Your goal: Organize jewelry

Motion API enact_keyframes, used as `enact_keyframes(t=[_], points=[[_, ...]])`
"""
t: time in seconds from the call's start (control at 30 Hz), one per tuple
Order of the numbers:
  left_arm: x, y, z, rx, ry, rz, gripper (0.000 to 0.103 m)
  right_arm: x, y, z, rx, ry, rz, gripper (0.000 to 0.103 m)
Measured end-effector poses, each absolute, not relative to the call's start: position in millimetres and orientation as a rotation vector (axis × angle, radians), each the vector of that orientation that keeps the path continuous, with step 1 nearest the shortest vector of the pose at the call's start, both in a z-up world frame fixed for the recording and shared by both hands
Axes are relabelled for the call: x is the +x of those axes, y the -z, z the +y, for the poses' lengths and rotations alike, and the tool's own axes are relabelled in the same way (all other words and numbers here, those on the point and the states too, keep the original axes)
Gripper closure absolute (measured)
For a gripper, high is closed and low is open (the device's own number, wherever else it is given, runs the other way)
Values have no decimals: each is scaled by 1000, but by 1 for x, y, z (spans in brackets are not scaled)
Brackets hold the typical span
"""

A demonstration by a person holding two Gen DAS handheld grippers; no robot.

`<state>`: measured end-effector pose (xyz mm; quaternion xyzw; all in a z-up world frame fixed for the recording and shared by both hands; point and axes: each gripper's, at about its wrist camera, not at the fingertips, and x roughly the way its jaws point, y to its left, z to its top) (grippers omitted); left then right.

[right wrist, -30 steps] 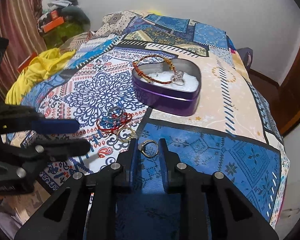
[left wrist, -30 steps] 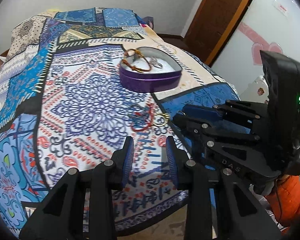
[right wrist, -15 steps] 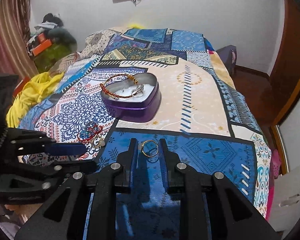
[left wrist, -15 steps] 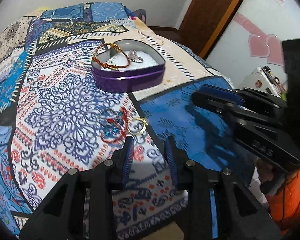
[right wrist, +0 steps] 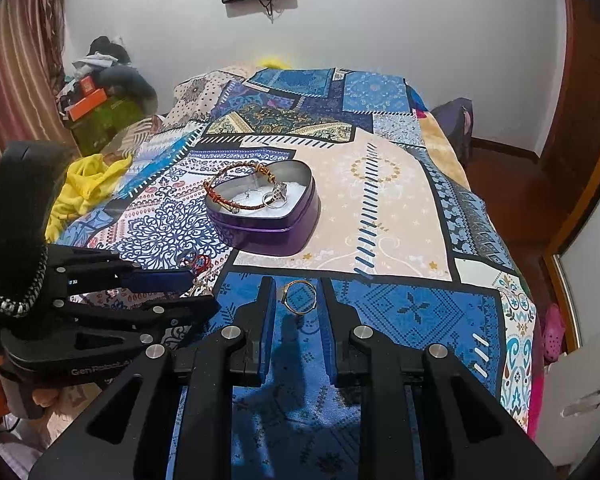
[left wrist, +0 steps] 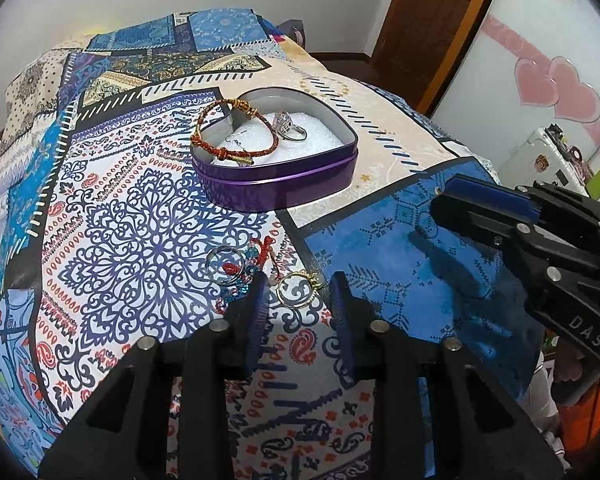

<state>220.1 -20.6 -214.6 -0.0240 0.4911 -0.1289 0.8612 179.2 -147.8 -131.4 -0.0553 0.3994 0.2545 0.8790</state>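
A purple heart-shaped tin point(left wrist: 276, 188) point(right wrist: 268, 236) stands on the patterned bedspread, holding a braided orange bracelet point(left wrist: 236, 152), a silver ring point(left wrist: 290, 128) and white padding. Nearer, loose pieces lie on the cloth: a silver ring point(left wrist: 225, 264), a red thread bracelet with blue beads point(left wrist: 260, 254) and a gold ring point(left wrist: 298, 289). My left gripper point(left wrist: 298, 300) point(right wrist: 198, 292) straddles that gold ring with its jaws closing; the pads do not touch it. My right gripper point(right wrist: 296, 300) point(left wrist: 440, 200) hangs over the blue patch, shut on another gold ring point(right wrist: 299, 297).
A yellow cloth point(right wrist: 84, 188) lies at the bed's left side, with boxes and clothes point(right wrist: 100, 96) piled beyond it. The bed's right edge point(right wrist: 520, 320) drops to a wooden floor and a brown door point(left wrist: 428, 32). A white cabinet with pink hearts point(left wrist: 556, 88) stands to the right.
My left gripper has slid up to the loose pile, so the gold ring now lies between its narrowing fingers. My right gripper has risen and drawn back from the tin, still holding its ring.
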Motion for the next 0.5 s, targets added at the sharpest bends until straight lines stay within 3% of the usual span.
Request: enact_keyframes(t=[0.5], points=[[204,194,-17,-36,263,968,80,177,113,-143,-127,-530,790,85]])
